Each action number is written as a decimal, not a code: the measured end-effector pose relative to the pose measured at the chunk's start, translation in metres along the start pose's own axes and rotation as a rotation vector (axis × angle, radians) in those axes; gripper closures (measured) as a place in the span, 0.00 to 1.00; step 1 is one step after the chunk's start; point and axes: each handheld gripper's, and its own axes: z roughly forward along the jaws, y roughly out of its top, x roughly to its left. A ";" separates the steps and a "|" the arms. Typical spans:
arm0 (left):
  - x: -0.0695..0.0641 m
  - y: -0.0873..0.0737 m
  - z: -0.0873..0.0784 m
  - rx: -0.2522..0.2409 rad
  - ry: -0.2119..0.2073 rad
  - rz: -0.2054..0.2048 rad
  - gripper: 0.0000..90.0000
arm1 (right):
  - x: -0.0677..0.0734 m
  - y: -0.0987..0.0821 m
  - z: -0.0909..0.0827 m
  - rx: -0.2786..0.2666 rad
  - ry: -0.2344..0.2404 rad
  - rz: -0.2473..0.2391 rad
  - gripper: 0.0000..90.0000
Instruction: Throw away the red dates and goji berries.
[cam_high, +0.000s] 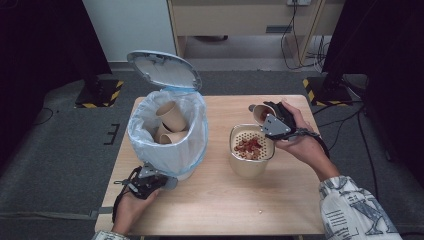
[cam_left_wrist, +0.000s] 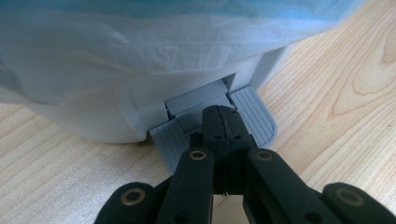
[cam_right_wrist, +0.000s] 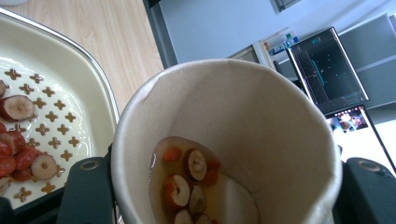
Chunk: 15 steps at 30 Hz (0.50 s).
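A paper cup (cam_right_wrist: 224, 140) of sliced fruit in liquid is pinched by the right gripper (cam_high: 272, 120) beside a strainer pot (cam_high: 251, 152). Cups (cam_high: 171, 122) are seen inside the lined bin (cam_high: 167, 130). The left gripper (cam_left_wrist: 223, 133), jaws pressed together, is set on the bin's pedal (cam_left_wrist: 254, 116).

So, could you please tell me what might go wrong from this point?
The right gripper holds a paper cup with liquid and fruit slices inside, tilted beside the strainer bowl; some could spill onto the table. The left gripper, shut, presses the bin's pedal; slipping might drop the lid.
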 end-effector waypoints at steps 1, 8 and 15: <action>0.000 0.000 0.000 0.000 0.000 0.000 1.00 | 0.000 0.000 0.000 0.001 -0.002 -0.006 0.37; 0.000 0.000 0.000 0.000 0.000 0.001 1.00 | -0.002 0.001 0.000 0.006 -0.004 -0.019 0.37; 0.000 0.000 0.000 0.000 -0.001 0.000 1.00 | -0.002 0.001 0.001 0.001 0.003 -0.022 0.37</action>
